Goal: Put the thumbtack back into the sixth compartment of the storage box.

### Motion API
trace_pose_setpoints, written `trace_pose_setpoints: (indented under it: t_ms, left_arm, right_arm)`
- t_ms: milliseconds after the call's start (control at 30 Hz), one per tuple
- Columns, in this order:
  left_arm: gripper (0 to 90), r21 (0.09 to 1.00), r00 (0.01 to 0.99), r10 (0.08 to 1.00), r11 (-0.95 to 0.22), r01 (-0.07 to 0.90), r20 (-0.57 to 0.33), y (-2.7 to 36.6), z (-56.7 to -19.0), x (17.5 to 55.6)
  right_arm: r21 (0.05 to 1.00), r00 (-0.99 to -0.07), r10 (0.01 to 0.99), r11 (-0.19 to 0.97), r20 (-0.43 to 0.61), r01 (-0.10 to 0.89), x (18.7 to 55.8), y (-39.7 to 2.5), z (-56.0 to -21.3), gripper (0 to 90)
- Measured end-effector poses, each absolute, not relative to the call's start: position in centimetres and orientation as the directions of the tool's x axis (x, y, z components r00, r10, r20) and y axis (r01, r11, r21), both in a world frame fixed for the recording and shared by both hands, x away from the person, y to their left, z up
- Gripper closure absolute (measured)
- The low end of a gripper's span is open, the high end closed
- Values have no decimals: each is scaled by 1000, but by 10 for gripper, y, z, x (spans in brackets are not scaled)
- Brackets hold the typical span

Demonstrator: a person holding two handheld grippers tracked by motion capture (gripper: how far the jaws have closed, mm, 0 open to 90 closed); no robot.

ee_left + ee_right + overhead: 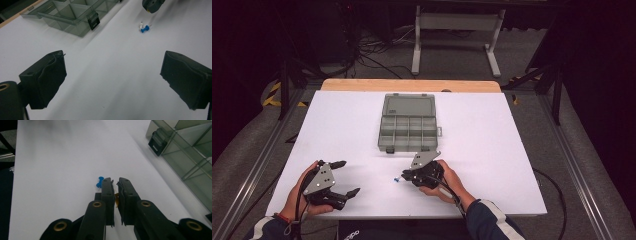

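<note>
Spanning most of the high view, the white worktop [492,150] carries everything in play and leaves wide bare room on both flanks and along its near edge. Toward the far middle sits the grey compartment box [408,123], lid thrown back flat and its dividers exposed, probably so small items can be dropped in from above; its near wall with the dark latches faces the person, well apart from both hands.

The left gripper [344,178] rests at the near left, jaws spread wide and holding nothing, seemingly parked out of the way with free surface ahead of it. The right gripper [401,176] lies lower on the sheet near the middle, jaws drawn almost together; in the right gripper view a sliver of something yellow shows in the narrow gap, though I cannot tell whether it is truly pinched.

Just beside that gripper's tip lies the blue pushpin [100,182] on its side, touching or nearly touching the jaw's outer face, not between the jaws. The left gripper view shows a white pushpin [141,25] lying against it. Open sheet lies between the pins and the box.
</note>
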State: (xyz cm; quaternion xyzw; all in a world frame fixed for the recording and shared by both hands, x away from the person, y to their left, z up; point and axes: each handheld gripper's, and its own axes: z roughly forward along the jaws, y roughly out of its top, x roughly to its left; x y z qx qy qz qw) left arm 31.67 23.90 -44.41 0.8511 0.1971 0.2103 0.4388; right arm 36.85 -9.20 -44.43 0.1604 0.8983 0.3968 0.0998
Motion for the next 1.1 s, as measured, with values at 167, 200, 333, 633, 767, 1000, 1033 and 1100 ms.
trace_pose_setpoints:
  t_ms: [167,200,333,633,767,1000,1033,1100]
  left_arm:
    - [66,828,834,520,-540,154,184,238,-444,317]
    - [67,827,834,520,-541,154,186,238,-445,317]
    - [66,825,835,516,-546,148,191,239,-444,317]
    - [66,827,835,518,-541,153,184,239,-445,317]
    - [65,831,836,518,-534,154,178,239,-444,317]
    - [64,835,837,519,-528,154,173,240,-444,317]
    - [64,836,837,518,-528,152,175,240,-444,317]
    - [63,838,836,520,-524,153,173,240,-443,317]
  right_arm:
    - [753,-921,384,624,-65,207,372,-93,-439,840]
    - [756,-920,386,622,-70,204,373,-93,-438,839]
    - [766,-913,401,610,-78,203,377,-93,-433,840]
    - [787,-899,428,585,-94,196,390,-90,-420,840]
    - [795,-891,445,572,-94,202,395,-89,-415,840]
    - [809,-878,468,553,-103,200,405,-86,-405,840]
    - [810,-876,472,551,-103,202,407,-85,-403,840]
    - [812,-872,478,547,-104,203,411,-84,-401,840]
